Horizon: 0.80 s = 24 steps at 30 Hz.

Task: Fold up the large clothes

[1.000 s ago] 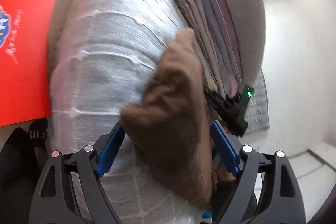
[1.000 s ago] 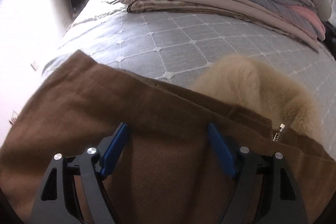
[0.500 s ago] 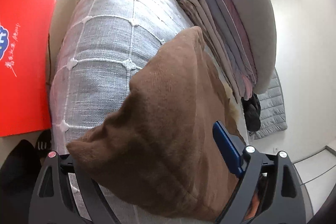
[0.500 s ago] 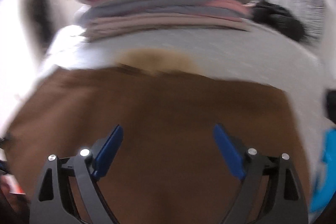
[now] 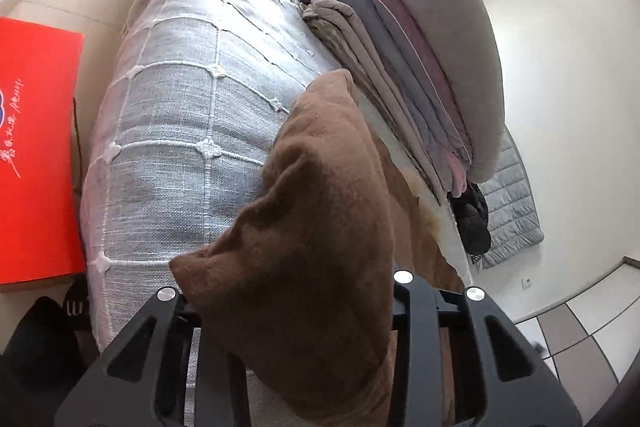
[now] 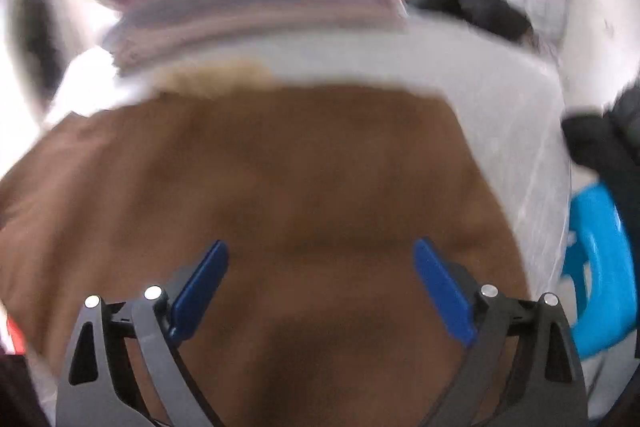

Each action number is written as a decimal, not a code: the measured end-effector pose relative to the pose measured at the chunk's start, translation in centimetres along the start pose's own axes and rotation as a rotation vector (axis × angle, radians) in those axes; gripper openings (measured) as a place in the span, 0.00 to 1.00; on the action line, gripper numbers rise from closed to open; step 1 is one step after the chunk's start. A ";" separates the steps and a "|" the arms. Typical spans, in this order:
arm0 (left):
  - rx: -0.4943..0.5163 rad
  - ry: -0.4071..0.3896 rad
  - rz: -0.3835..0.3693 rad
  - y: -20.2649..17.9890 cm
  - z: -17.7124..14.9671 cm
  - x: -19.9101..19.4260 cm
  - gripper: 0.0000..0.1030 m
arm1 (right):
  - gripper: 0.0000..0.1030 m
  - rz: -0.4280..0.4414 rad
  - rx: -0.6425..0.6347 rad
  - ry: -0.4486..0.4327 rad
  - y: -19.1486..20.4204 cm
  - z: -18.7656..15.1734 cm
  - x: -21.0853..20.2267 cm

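A large brown garment [image 5: 320, 207] with a cream fleece lining [image 5: 428, 203] lies on the grey quilted bed [image 5: 180, 115]. In the left wrist view a thick fold of it bulges up between my left gripper's [image 5: 288, 299] arms and hides both fingertips. In the blurred right wrist view the brown garment [image 6: 300, 179] spreads flat across the bed, and my right gripper [image 6: 320, 283] hovers over it with its blue fingers [image 6: 200, 283] wide apart and nothing between them.
A stack of folded blankets and quilts [image 5: 420, 47] sits at the far side of the bed. A red box [image 5: 32, 147] stands left of the bed. A black garment [image 5: 472, 219] and a grey quilted mat [image 5: 512, 211] lie beyond. A blue stool [image 6: 596, 267] is at the right.
The brown fold has risen over my left gripper and now covers both blue fingers. My right gripper has swung back, and its view is now motion-blurred with more of the garment spread before it.
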<state>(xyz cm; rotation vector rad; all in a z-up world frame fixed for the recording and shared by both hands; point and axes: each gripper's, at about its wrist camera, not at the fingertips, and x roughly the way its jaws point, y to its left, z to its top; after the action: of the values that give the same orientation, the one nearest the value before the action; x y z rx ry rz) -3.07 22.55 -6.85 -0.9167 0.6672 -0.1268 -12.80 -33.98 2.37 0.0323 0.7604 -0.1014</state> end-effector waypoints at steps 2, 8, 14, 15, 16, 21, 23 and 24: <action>0.008 -0.011 0.009 -0.3 -0.1 -0.1 0.29 | 0.92 0.000 -0.120 -0.003 3.1 -0.8 -0.7; 0.103 -0.058 0.000 -3.4 -0.3 -1.7 0.27 | 0.93 0.013 -0.179 0.170 5.5 -3.6 3.8; 0.235 -0.095 -0.015 -8.0 -1.1 -2.6 0.26 | 0.93 0.072 -0.208 0.083 8.4 -4.0 1.2; 0.251 -0.097 -0.021 -8.8 -1.3 -2.6 0.25 | 0.93 0.052 -0.253 0.157 9.6 -5.4 3.5; 0.274 -0.099 -0.024 -9.8 -1.5 -2.7 0.25 | 0.93 0.059 -0.230 0.123 9.4 -5.9 3.7; 0.456 -0.110 -0.048 -17.0 -3.3 -2.9 0.24 | 0.93 0.302 -0.012 0.212 6.1 -3.4 2.5; 0.533 -0.111 -0.072 -19.9 -4.9 -3.1 0.24 | 0.93 0.548 0.244 0.253 2.3 -2.4 2.5; 0.582 -0.111 -0.088 -21.9 -6.1 -3.0 0.24 | 0.93 0.711 0.408 0.294 0.1 -2.4 3.3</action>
<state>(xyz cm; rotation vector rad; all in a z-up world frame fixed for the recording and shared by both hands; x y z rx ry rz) -5.24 5.91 8.81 -0.3876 0.4481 -0.3282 -12.06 -33.98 -1.58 0.7126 0.9716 0.4359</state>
